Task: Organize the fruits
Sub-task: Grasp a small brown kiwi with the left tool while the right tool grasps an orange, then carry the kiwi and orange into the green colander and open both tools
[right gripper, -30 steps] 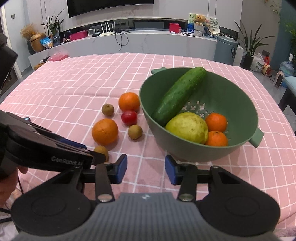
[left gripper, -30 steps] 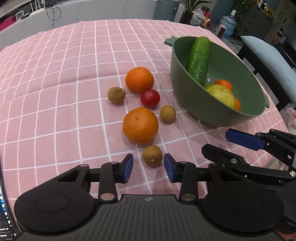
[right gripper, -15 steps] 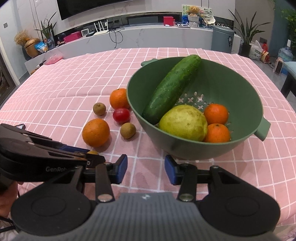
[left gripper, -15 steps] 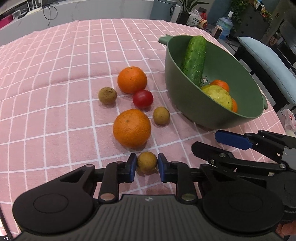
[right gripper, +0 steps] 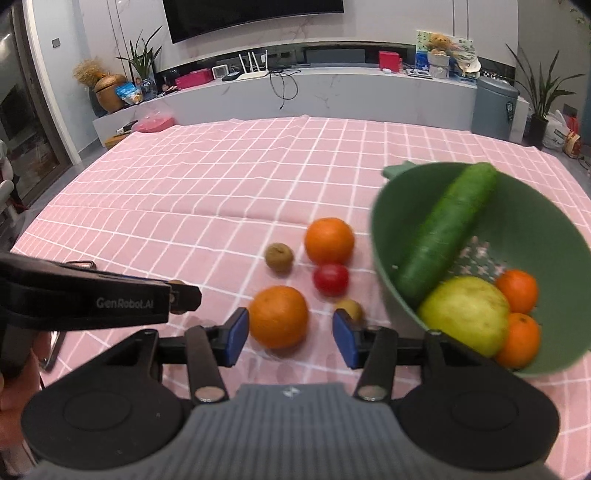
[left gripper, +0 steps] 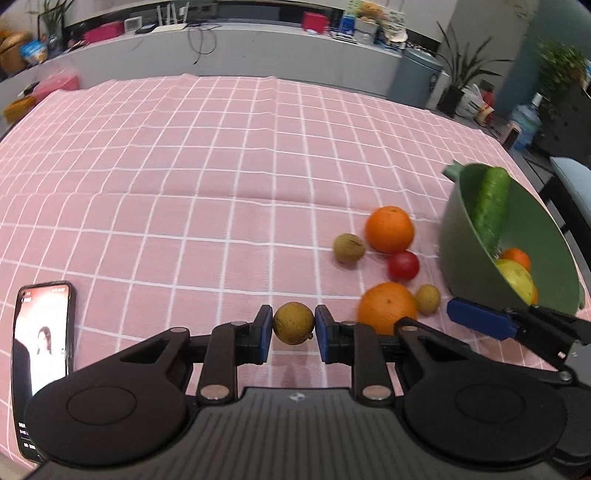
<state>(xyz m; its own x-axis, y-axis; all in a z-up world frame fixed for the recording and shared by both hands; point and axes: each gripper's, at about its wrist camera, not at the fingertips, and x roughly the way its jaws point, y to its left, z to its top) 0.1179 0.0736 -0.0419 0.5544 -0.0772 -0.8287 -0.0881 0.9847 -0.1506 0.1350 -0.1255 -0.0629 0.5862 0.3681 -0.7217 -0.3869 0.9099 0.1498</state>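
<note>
— While the left gripper sits nearest the camera, what is between its blue pads?

— A small brownish-yellow round fruit, pinched from both sides, with the pink checked tablecloth showing beyond and below it. A lit phone lies on the cloth off to the left.

— And the right gripper?

— Spread wide with nothing in it. A large orange lies on the cloth ahead of the gap, closer to the left pad, and whether it touches that pad is hard to tell. Another small brown fruit sits just behind the right pad.

— What lies a little farther out?

— A red tomato, then a third small brown fruit to its left, and a second orange just beyond the tomato, all loose on the cloth and close together.

— Where is the bowl?

— The green colander bowl stands on the right side of the table, just beside that cluster. Inside it a cucumber leans against the wall, with a yellow-green pear-like fruit and two small oranges at the bottom.

— Anything past the table?

— A long grey counter with a dark screen above it.
</note>
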